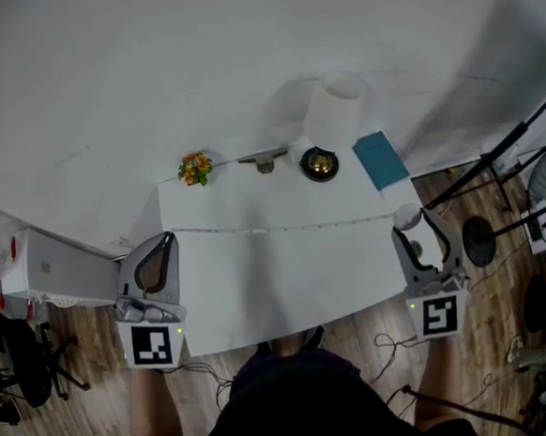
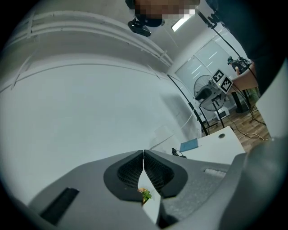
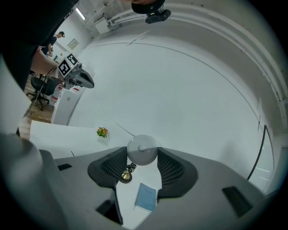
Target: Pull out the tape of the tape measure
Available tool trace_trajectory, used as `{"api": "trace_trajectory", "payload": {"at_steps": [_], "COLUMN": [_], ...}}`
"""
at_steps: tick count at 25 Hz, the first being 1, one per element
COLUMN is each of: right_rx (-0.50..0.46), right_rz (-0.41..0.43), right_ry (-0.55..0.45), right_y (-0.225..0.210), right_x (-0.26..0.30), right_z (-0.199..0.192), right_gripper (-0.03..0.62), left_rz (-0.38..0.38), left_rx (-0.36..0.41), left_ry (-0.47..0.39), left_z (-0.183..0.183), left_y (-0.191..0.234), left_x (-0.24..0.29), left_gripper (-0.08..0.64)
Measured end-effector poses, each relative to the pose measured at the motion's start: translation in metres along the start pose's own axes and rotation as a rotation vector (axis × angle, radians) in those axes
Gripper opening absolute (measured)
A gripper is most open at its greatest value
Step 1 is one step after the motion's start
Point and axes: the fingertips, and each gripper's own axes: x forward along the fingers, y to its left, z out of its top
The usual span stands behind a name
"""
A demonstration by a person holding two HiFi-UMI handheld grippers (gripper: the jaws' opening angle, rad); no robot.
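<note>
The left claw (image 2: pixel 143 157) is by the left edge of the white table (image 1: pixel 288 286), pressed together and empty. The right claw (image 3: pixel 142 168), by the right edge, is spread and empty. The small grey tape measure (image 1: pixel 264 161) lies at the far edge, between the little orange flowers (image 1: pixel 195 168) and the brass lamp with a white shade (image 1: pixel 320 164).

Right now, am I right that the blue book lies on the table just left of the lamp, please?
Not quite: the blue book lies just right of the lamp, not left of it, on the table. The head view shows this; it is the flowers that stand to the lamp's left.
</note>
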Motion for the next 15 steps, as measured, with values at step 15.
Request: {"api": "trace_trajectory", "payload": {"at_steps": [15], "right_rx": [0.104], "right_rz": [0.154], "right_ry": [0.096], "right_y": [0.041], "right_x": [0.04], "right_z": [-0.058], "right_gripper": [0.218], "left_rz": [-0.083], "left_rx": [0.033], "left_ry": [0.087], "left_z": [-0.061], "left_y": [-0.03], "left_x": [0.023], "left_gripper": [0.011]}}
